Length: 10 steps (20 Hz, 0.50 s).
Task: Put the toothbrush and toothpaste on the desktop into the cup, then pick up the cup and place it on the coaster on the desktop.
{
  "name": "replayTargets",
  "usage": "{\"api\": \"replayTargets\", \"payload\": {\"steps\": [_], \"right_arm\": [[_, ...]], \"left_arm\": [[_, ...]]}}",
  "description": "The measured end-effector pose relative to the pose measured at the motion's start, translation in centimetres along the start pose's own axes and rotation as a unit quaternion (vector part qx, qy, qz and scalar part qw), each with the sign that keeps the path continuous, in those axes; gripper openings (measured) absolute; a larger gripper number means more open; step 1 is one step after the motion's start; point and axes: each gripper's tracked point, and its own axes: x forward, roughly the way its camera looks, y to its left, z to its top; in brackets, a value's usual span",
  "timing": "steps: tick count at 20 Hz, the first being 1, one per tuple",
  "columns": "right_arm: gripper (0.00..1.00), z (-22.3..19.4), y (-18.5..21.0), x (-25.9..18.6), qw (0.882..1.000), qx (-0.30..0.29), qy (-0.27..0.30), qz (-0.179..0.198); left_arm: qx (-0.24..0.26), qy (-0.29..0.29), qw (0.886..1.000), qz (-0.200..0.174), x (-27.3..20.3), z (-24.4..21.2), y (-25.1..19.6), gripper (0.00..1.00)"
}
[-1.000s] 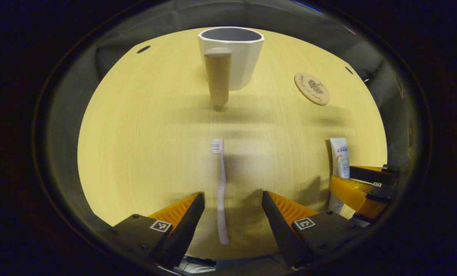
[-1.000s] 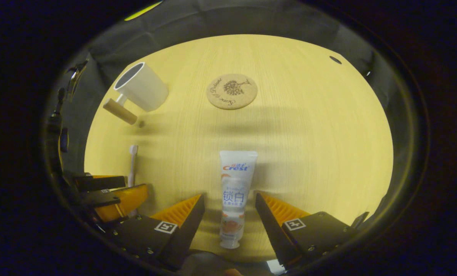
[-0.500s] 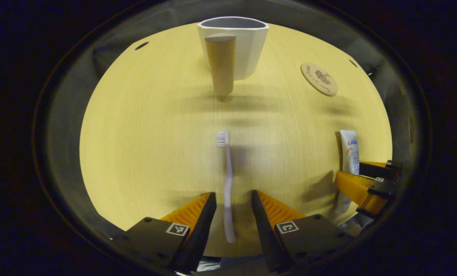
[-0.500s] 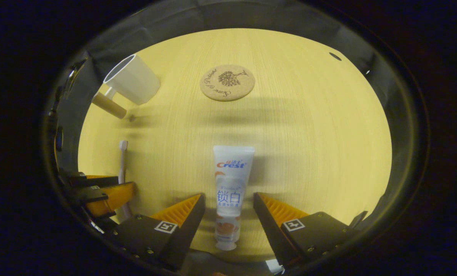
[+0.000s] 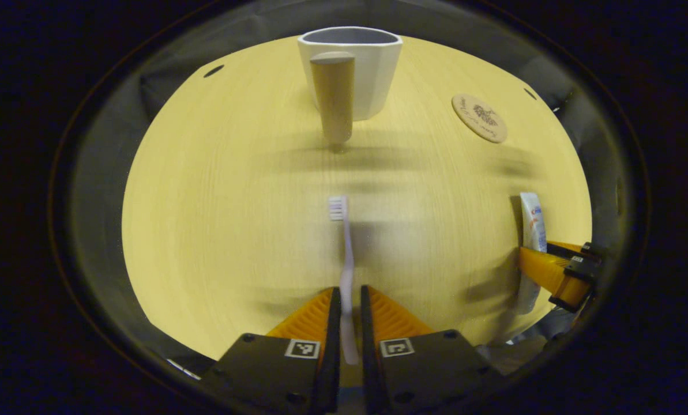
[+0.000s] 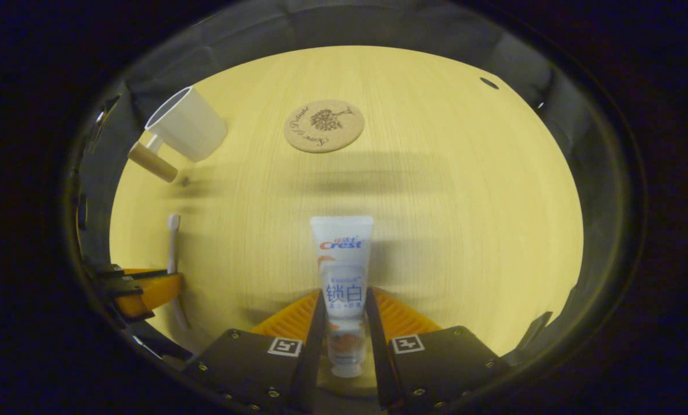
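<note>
On the counter (image 5: 217,230), the toothbrush (image 5: 346,271) is clamped by the left gripper (image 5: 348,305)'s jaws, the toothpaste (image 6: 344,276) by the right gripper (image 6: 345,314)'s.

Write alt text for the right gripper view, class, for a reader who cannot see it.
The right gripper is shut on a toothpaste tube lying on a wooden desktop. Farther off sit a round coaster and, to its left, a white cup.

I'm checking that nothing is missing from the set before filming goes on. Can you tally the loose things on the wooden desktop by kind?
White cup with a wooden handle: 1
Pale toothbrush with white bristles: 1
White toothpaste tube: 1
Round cork coaster: 1
Total: 4
</note>
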Motion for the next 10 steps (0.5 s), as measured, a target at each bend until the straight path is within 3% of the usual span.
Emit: {"api": "replayTargets", "payload": {"steps": [1, 2, 4, 5, 6, 10], "right_arm": [[0.36, 0.01, 0.14, -0.16, 1.000, 0.007, -0.003, 0.003], [0.31, -0.04, 0.08, -0.01, 1.000, 0.005, -0.006, 0.009], [0.31, 0.13, 0.07, 0.02, 1.000, 0.010, -0.014, 0.016], [0.24, -0.12, 0.27, -0.03, 1.000, 0.009, -0.010, 0.023], [0.24, 0.00, 0.23, -0.03, 1.000, 0.006, -0.016, 0.026], [0.22, 0.10, 0.65, -0.16, 0.999, 0.006, -0.031, 0.042]], "left_arm": [[0.006, -0.002, 1.000, 0.000, -0.10, 0.14, -0.02, 0.17], [0.008, -0.002, 1.000, -0.001, 0.00, 0.06, -0.02, 0.18], [0.007, -0.009, 1.000, 0.003, 0.13, 0.16, 0.11, 0.18], [0.004, -0.007, 1.000, 0.001, -0.16, 0.15, 0.03, 0.19], [0.010, -0.012, 1.000, -0.002, -0.15, 0.07, 0.01, 0.12], [0.022, -0.031, 0.999, -0.011, -0.41, -0.08, -0.09, 0.12]]}}
